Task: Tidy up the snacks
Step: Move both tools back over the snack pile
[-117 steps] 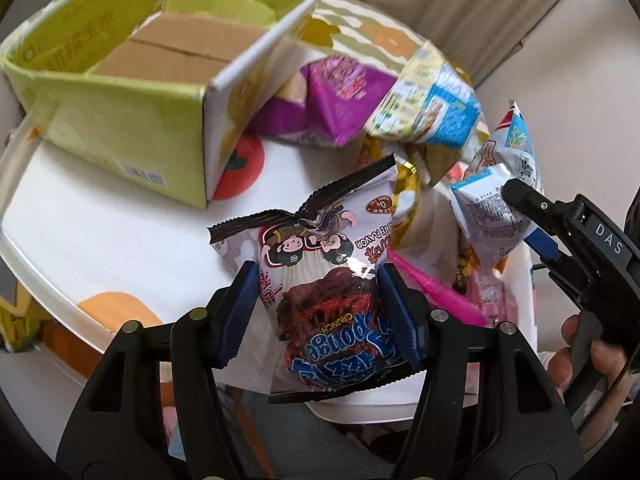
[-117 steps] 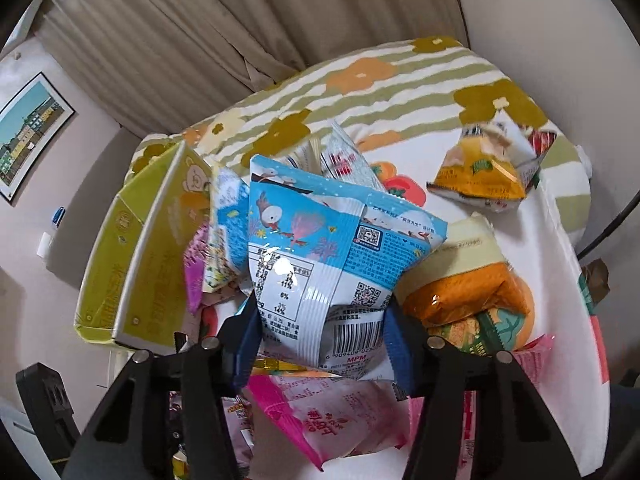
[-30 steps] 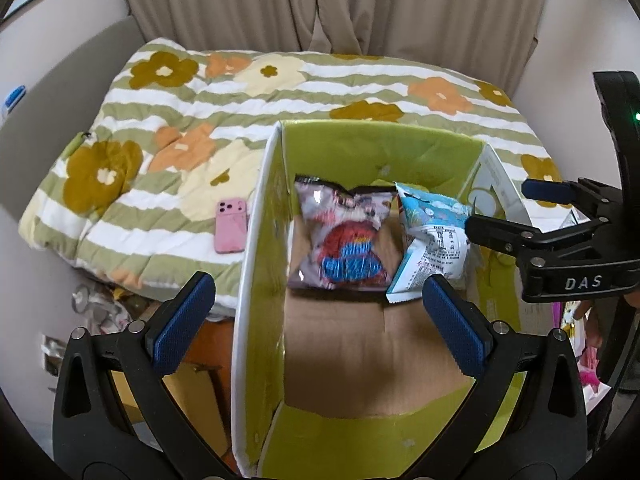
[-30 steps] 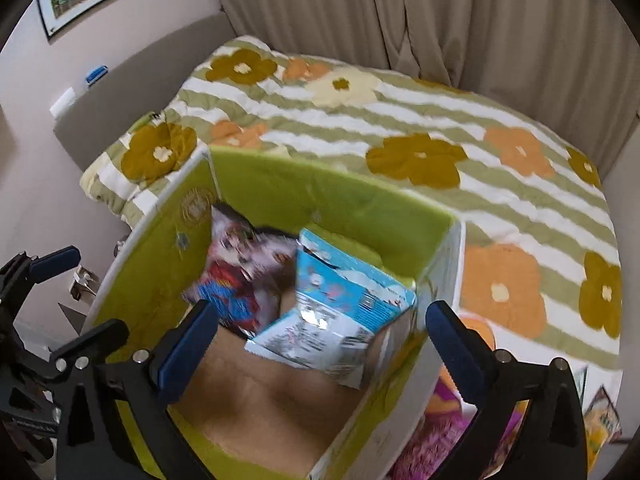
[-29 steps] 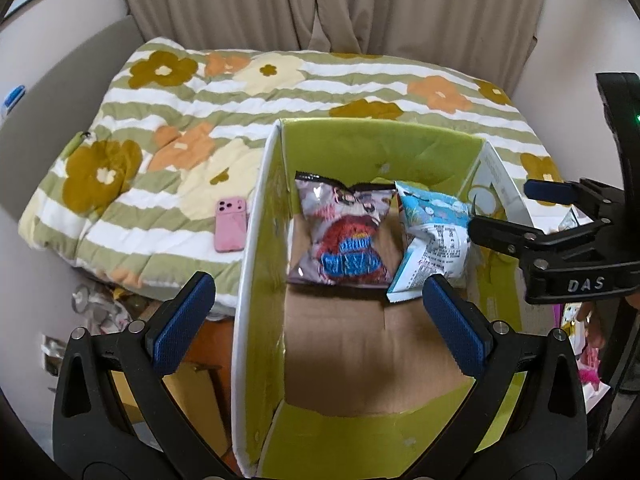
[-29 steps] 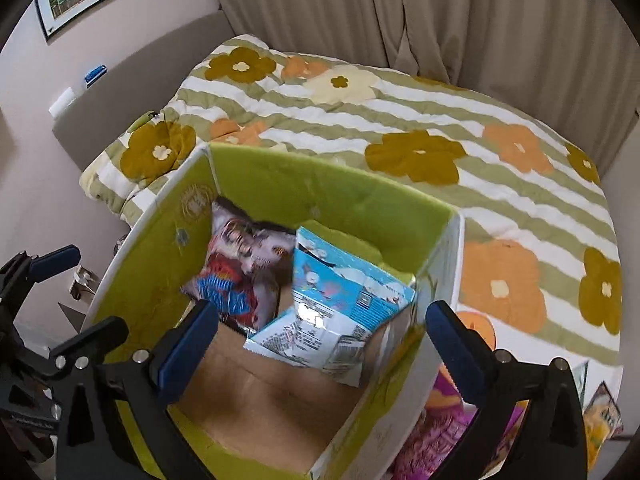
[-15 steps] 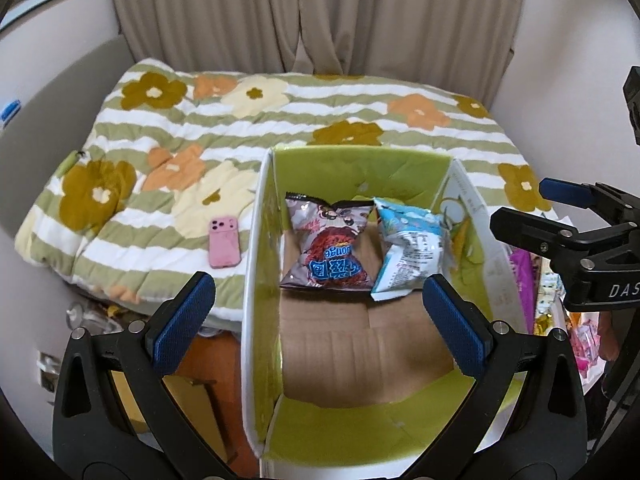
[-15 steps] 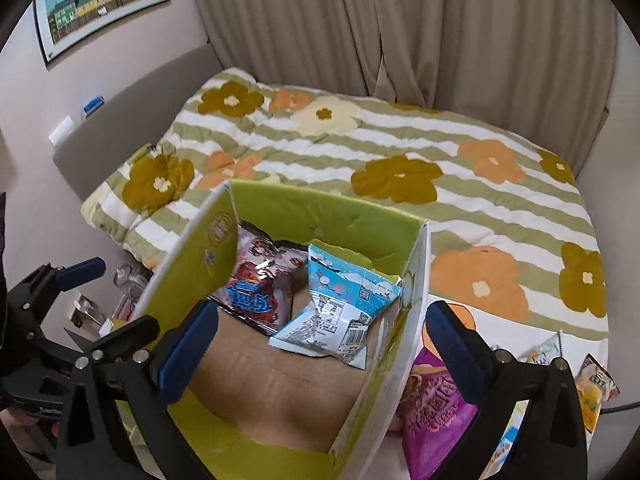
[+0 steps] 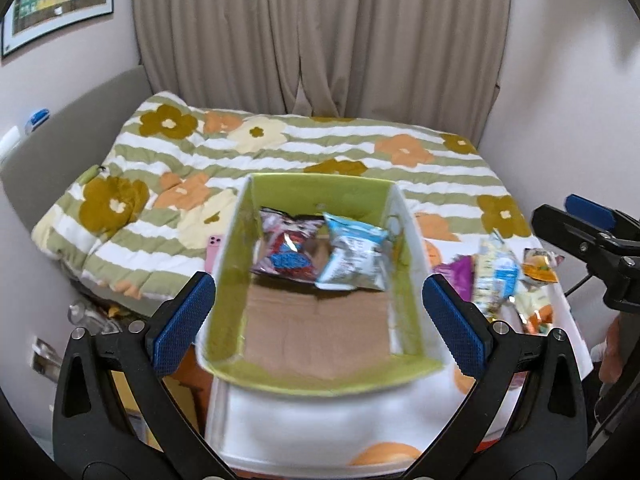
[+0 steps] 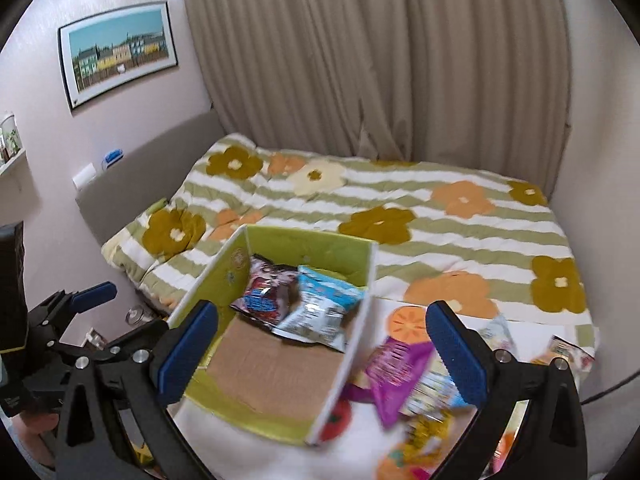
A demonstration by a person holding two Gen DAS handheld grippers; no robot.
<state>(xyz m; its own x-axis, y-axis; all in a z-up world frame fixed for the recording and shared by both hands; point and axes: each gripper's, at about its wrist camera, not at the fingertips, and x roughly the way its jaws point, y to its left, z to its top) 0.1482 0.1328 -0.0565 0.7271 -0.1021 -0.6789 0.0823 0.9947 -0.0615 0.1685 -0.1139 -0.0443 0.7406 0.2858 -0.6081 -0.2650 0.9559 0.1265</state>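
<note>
Snacks, a dark bag (image 9: 289, 250) and blue bag (image 9: 354, 258), lie in the green box (image 9: 320, 378). Both the left gripper (image 9: 319, 320) and right gripper (image 10: 322, 350) hover above it, jaws wide apart and empty.

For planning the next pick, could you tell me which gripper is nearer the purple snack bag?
Right. The right gripper hangs just above the purple snack bag; the left gripper is over the box.

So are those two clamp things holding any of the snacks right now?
No. The left tool and the right tool are both open and empty; two packets lie in the green box.
</note>
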